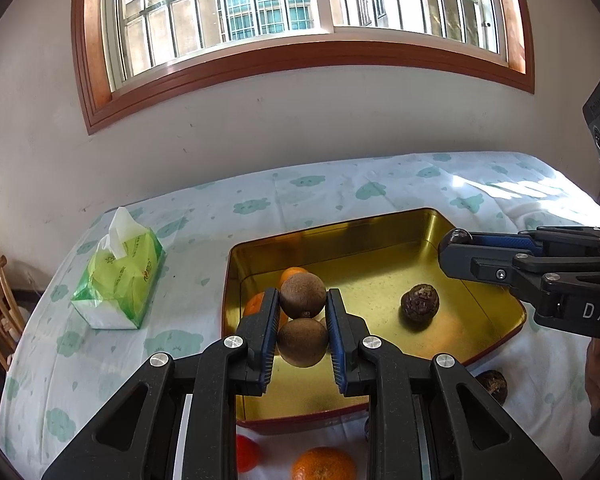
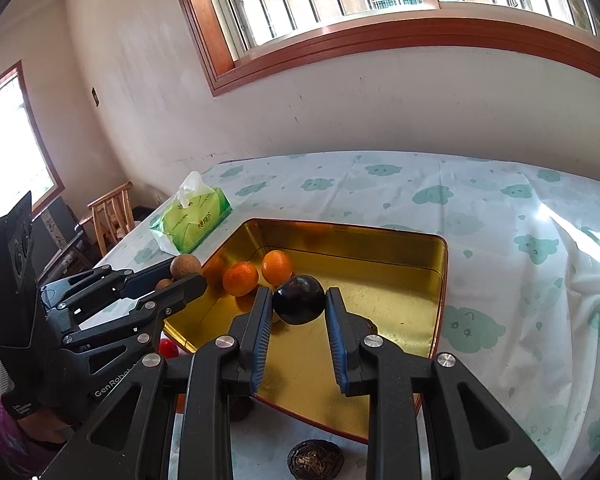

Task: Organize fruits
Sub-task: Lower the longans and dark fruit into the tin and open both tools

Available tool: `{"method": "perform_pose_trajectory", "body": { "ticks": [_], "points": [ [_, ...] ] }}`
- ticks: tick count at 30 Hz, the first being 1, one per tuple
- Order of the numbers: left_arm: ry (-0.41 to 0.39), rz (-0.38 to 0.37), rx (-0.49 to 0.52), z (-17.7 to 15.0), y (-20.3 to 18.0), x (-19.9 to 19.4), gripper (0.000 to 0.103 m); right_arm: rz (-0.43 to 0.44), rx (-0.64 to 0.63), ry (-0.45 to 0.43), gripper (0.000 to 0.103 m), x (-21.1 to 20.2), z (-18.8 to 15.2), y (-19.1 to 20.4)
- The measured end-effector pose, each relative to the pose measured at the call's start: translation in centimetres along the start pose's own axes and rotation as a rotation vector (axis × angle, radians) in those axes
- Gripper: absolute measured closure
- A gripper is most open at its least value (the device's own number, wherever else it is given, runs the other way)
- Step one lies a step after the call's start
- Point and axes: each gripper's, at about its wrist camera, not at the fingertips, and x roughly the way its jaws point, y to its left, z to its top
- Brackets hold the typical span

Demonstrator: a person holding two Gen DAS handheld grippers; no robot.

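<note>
My left gripper [image 1: 302, 294] is shut on two round brown fruits [image 1: 302, 342], one in front of the other, held above the near left part of a gold tin tray [image 1: 340, 227]. In the right wrist view my right gripper [image 2: 299, 294] is shut on a smooth dark purple fruit [image 2: 299, 300] over the same tray [image 2: 380, 231]. Two oranges [image 2: 240, 278] lie in the tray's far left corner. A wrinkled dark fruit [image 1: 419, 303] rests on the tray floor. The right gripper [image 1: 452, 248] reaches in from the right, and the left gripper [image 2: 188, 280] comes in from the left.
A green tissue pack [image 1: 120, 280] lies left of the tray on the cloud-print cloth. In front of the tray lie an orange [image 1: 324, 464], a red fruit [image 1: 246, 452] and wrinkled dark fruits [image 2: 315, 460]. A wooden chair [image 2: 112, 216] stands past the table's left end, below a wall with a window.
</note>
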Motion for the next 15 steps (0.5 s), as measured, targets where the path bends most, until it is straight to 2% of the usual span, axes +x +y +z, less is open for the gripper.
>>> {"method": "perform_pose_trajectory", "body": {
  "ticks": [15],
  "points": [
    [0.019, 0.007, 0.022, 0.2, -0.1, 1.9, 0.079, 0.008, 0.013, 0.024, 0.079, 2.1, 0.3, -0.8]
  ]
}}
